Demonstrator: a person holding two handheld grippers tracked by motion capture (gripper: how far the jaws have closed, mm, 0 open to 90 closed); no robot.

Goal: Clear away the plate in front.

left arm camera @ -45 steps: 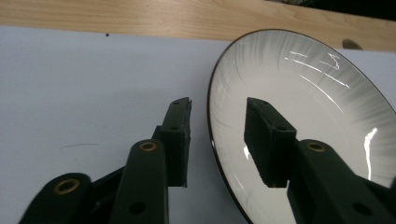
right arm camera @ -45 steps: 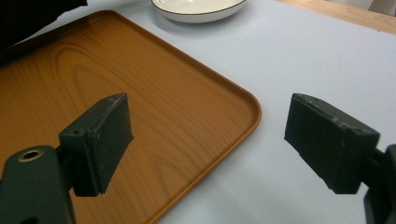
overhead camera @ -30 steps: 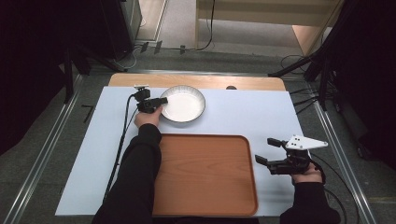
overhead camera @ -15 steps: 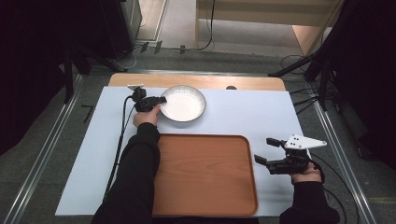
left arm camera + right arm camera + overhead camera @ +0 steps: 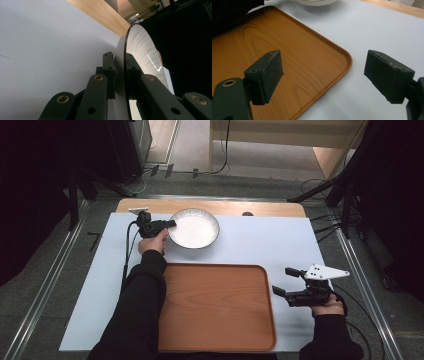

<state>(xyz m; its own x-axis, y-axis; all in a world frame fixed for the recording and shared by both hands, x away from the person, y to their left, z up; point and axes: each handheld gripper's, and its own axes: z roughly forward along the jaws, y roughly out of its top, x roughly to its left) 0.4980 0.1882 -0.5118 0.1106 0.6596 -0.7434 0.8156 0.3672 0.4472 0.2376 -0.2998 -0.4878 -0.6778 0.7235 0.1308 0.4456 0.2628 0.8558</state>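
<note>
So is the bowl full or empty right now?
Empty: the bowl shows a bare white inside, its rim pinched by the left gripper.

No readable text or labels anywhere

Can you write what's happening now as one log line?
left gripper: shut on bowl rim | right gripper: open, beside tray | bowl: on table

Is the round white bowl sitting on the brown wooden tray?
No, the round white bowl sits on the white mat beyond the brown wooden tray.
</note>
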